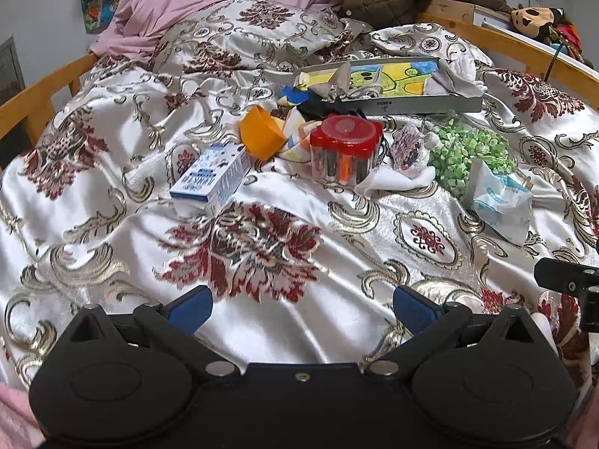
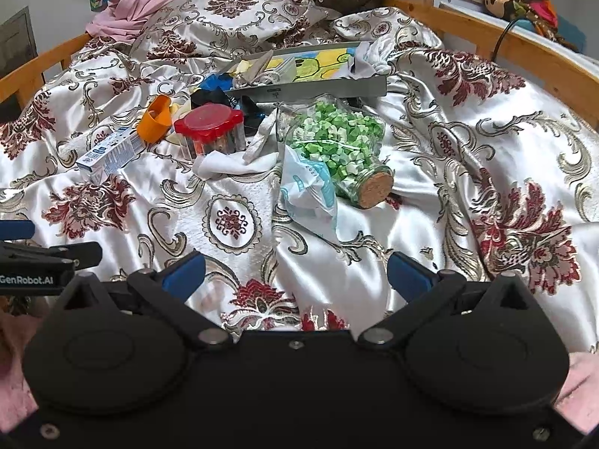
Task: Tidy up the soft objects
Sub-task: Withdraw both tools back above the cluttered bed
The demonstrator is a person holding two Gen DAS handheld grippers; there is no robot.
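Across the patterned bedspread [image 1: 262, 336], both grippers hang back from the clutter with nothing in them: the left gripper [image 1: 303, 308] and the right gripper [image 2: 295, 271] each have their blue fingers spread wide. The soft things lie mid-bed: a white cloth [image 2: 228, 162] just below the red-lidded jar [image 2: 209, 131], and a crinkled plastic pouch [image 2: 310, 194] leaning on the corked jar of green bits [image 2: 337, 142]. I'd say the cloth is the sensible first pick; come in low and pinch a raised fold, staying clear of the jar it touches. Only the right wrist view shows the cork and the left gripper's flank at its edge. The left wrist view shows the blue-and-white carton [image 1: 211, 179] and the orange cup [image 1: 260, 134] more plainly.
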